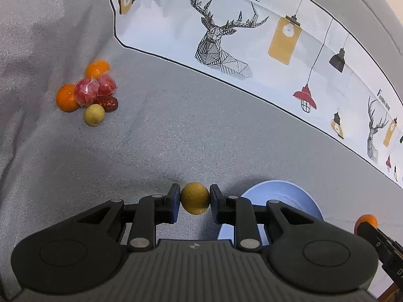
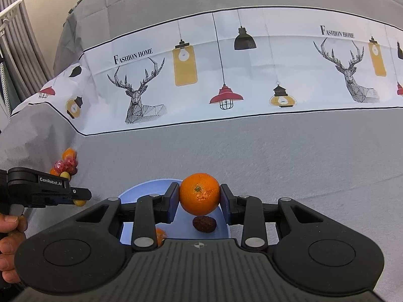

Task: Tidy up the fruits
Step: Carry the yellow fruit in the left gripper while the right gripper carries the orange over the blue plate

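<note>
Fruits sit in three places on the grey-clothed desk (image 1: 176, 130). The left gripper (image 1: 195, 198) has its fingers (image 1: 173, 201) closed narrowly on a small yellow-green fruit (image 1: 194, 198), held above the cloth just left of the blue plate (image 1: 289, 193). The right gripper (image 2: 199, 194) has its fingers (image 2: 172, 198) pressed on both sides of a mandarin (image 2: 199, 193), held over the plate.

Only the right wrist view looks into the plate: a dark red date (image 2: 204, 224) lies on it under the held mandarin, and part of another orange fruit (image 2: 160, 235) peeks out behind the gripper's linkage. It also shows a hand (image 2: 8, 241) at the left edge, gripping the other tool's handle.

The left wrist view gives the clear look at the remaining pile (image 1: 88, 93), well apart from the plate: two mandarins, two red fruits in clear wrappers, a date and a yellow-green fruit, all touching. In the right view the pile is only a small cluster. The printed cloth band (image 2: 226, 75) with deer and lamps runs behind in both views.
</note>
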Available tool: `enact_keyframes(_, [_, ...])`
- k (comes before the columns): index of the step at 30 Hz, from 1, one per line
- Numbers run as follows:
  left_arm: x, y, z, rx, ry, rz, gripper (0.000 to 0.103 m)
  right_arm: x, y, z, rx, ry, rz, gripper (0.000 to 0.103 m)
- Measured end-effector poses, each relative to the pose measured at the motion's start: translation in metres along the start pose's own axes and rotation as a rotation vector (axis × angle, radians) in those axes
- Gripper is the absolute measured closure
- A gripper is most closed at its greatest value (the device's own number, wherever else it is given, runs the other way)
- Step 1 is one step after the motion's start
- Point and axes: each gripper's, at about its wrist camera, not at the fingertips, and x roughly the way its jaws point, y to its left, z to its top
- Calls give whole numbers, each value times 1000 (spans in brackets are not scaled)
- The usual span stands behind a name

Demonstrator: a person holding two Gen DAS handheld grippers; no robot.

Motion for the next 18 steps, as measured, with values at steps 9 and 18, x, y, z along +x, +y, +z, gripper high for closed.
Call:
enact_keyframes(9, [-3,-1,-1,2,-6,-30,76,3,6,-2,-22,5,6,67])
enact_keyframes(18, [-5,-10,-1,18,-20,-93,76,5,9,-4,-38,11,7,67])
